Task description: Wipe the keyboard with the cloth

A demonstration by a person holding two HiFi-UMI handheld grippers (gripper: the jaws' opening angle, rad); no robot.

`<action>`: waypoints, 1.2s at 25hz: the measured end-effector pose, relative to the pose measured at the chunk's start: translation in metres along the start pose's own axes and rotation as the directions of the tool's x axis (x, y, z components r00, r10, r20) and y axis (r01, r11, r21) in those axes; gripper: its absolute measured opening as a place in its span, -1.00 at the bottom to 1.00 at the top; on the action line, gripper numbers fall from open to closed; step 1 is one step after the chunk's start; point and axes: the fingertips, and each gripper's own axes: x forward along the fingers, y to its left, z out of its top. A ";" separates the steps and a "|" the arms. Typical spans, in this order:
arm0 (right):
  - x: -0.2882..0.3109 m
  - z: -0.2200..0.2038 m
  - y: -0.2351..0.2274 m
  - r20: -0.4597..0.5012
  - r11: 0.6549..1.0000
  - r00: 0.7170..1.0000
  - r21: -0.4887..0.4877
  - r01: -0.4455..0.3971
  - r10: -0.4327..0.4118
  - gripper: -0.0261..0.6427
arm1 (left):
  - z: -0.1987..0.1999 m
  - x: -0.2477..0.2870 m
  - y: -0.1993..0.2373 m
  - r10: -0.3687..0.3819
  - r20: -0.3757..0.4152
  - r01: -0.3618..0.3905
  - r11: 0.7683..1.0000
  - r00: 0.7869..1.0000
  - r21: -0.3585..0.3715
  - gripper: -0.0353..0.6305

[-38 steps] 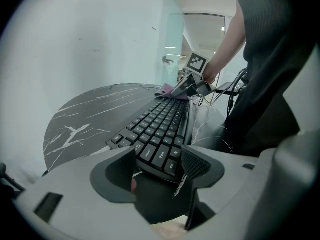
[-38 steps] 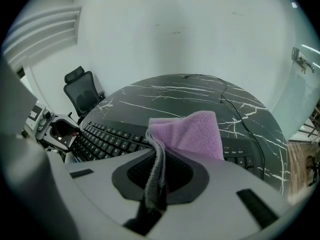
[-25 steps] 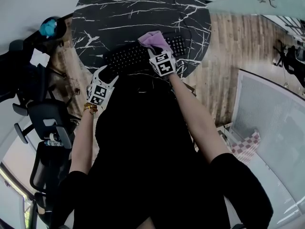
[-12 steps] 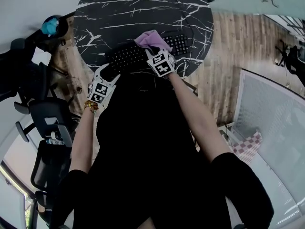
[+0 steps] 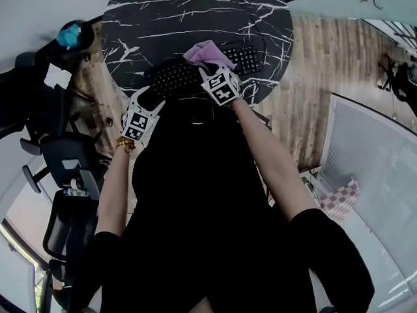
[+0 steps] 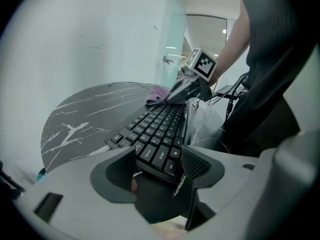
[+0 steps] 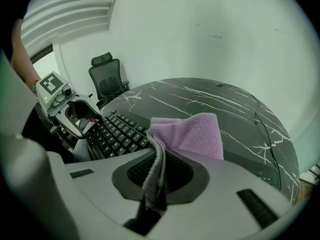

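Your right gripper (image 5: 210, 69) pinches the purple cloth (image 5: 207, 53) on the keyboard (image 5: 172, 78). Your left gripper (image 5: 147, 102) is spread around the keyboard's corner, at the tabletop (image 5: 163, 18) edge.

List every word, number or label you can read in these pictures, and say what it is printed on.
On the keyboard: white key print, too small and blurred to read.
On the left gripper and right gripper: square black-and-white markers only, no words.
On the cloth and table: no text.

no legible text; keyboard (image 6: 159, 132) legends blurred
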 end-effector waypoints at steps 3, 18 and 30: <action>0.000 0.000 0.001 0.002 1.000 1.000 -0.011 -0.005 0.005 -0.77 | 0.000 0.001 0.000 -0.002 0.006 0.002 1.000 1.000 -0.003 -0.04; 0.013 0.012 0.044 -0.001 0.972 0.993 -0.205 -0.115 0.117 -0.77 | 0.001 -0.001 0.001 -0.006 -0.006 0.006 1.000 1.000 0.001 -0.04; 0.029 0.029 0.090 -0.027 0.912 0.978 -0.357 -0.203 0.207 -0.77 | 0.000 0.000 0.000 -0.010 -0.004 0.010 1.000 1.000 -0.003 -0.04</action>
